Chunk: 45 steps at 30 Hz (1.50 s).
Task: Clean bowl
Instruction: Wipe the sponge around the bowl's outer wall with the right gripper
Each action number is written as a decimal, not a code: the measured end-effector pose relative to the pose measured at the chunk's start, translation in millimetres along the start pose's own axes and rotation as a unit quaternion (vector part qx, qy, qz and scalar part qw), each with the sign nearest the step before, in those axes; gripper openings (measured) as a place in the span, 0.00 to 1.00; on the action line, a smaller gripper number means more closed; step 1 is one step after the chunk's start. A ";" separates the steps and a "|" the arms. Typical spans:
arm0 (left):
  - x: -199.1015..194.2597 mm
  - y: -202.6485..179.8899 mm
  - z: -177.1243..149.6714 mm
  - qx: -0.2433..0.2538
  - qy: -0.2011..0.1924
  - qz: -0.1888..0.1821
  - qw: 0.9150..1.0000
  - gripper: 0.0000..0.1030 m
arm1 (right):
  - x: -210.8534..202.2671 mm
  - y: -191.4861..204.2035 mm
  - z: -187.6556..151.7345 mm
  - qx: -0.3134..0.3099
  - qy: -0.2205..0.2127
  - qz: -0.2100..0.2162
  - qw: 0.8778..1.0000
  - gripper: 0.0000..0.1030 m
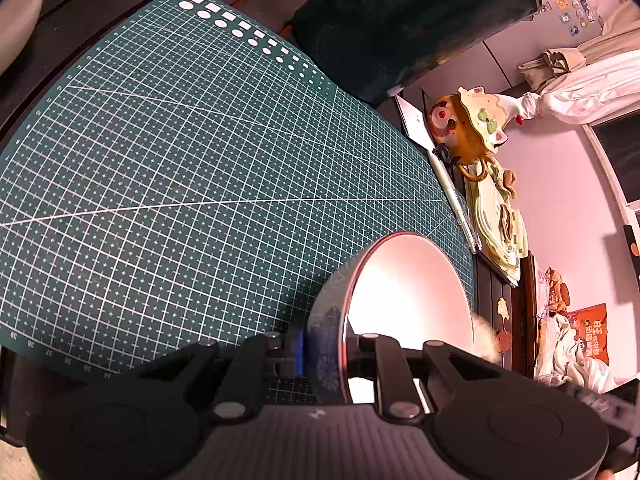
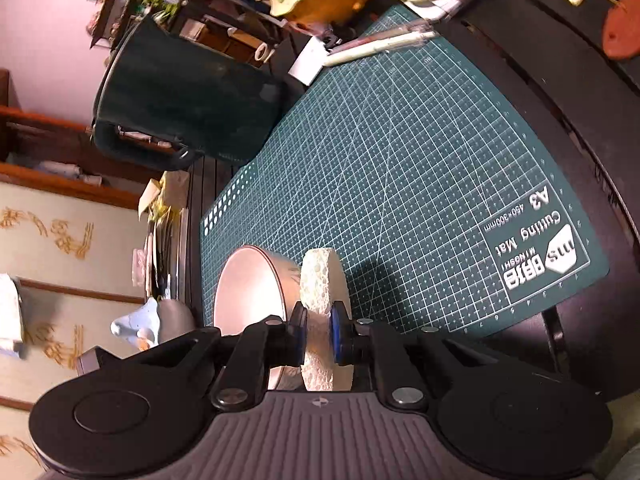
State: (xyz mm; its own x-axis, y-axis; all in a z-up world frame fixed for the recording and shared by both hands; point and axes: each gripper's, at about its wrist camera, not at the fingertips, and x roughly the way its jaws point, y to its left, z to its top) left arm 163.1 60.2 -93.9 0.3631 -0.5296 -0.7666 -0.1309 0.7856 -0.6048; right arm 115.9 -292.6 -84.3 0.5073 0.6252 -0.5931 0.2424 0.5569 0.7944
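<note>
**Bowl pinched by the rim, sponge against its outer wall**

Nearest in the left wrist view: left gripper (image 1: pixel 324 350) is closed down on the bowl (image 1: pixel 408 292), one finger on the patterned outside, the other inside the pale hollow, so the grip is on the rim w/ the wall between the pads. Bowl is held up on edge over the green cutting mat (image 1: pixel 180 184), opening turned sideways.

Right wrist view: right gripper (image 2: pixel 318 334) is squeezed onto a pale sponge (image 2: pixel 320 280), which bulges a bit either side of the pads. Sponge sits just beside the bowl (image 2: pixel 250 292), at its outer wall; looks like contact, but can't be sure.

Handling, my read: bowl is probably glazed ceramic, so stiff, smooth, breakable, and heavy enough to swing about a one-point rim pinch. Slippery if wet. Keep the wall deep between the pads and press gently w/ the sponge, which is soft and light and will give.

Farther off: dark green bin (image 2: pixel 180 100) past the mat, a pen (image 2: pixel 376 46) at the mat's far edge, orange figurine (image 1: pixel 468 128) beyond.
</note>
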 end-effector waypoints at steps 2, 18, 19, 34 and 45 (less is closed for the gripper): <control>0.5 -0.7 0.4 0.000 0.000 0.000 1.000 0.16 | -8.4 2.1 3.6 0.002 -0.017 0.012 1.000 0.11; 3.3 -2.6 1.1 0.002 0.001 0.000 1.000 0.16 | -3.3 -2.9 0.8 0.011 -0.012 0.007 1.000 0.11; 3.5 -2.8 1.1 0.002 0.000 0.000 1.000 0.16 | -2.7 -2.8 0.6 0.011 -0.011 0.006 1.000 0.11; 4.3 2.7 3.0 0.002 0.002 0.000 1.000 0.16 | 6.8 -0.9 -2.4 0.002 0.014 -0.012 1.000 0.11; 3.6 6.3 2.2 0.001 0.002 -0.001 1.000 0.16 | -6.3 0.6 1.3 0.006 -0.016 0.011 1.000 0.11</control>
State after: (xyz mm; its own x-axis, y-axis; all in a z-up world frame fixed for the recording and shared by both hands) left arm 165.6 63.9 -100.0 0.3591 -0.5329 -0.7662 -0.1275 0.7853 -0.6059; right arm 113.9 -296.9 -80.0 0.5393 0.6188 -0.5711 0.2402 0.5370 0.8087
